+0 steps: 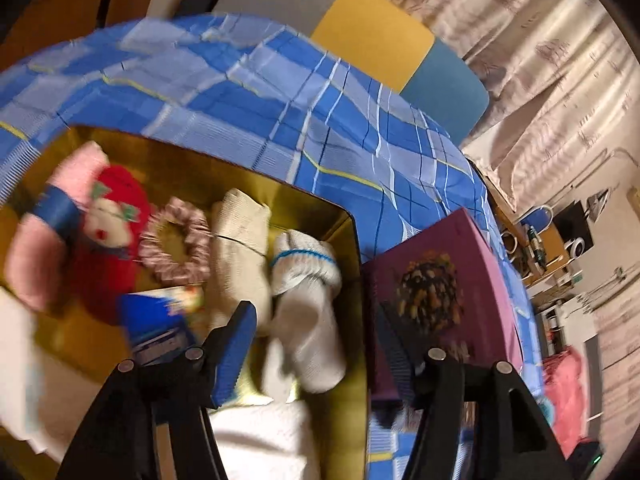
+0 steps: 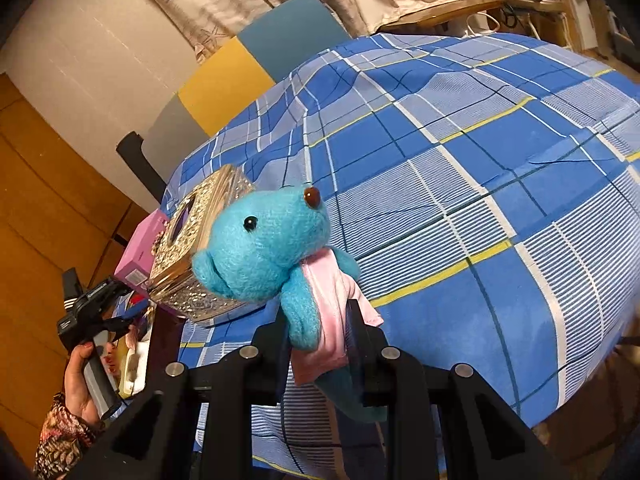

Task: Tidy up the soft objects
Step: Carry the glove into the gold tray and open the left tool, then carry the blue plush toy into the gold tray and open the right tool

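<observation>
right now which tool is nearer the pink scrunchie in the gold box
Left. The left tool hangs open right over the gold box, just short of the pink scrunchie. The right tool is off over the blue checked cover, shut on the blue plush toy.

A blue plaid cloth (image 2: 460, 184) is covering the table. A silver tissue box (image 2: 200, 252) is sitting on a pink box (image 2: 138, 256) at its edge. Colored chair backs (image 2: 256, 56) and beige curtains (image 1: 540, 52) are showing behind.
</observation>
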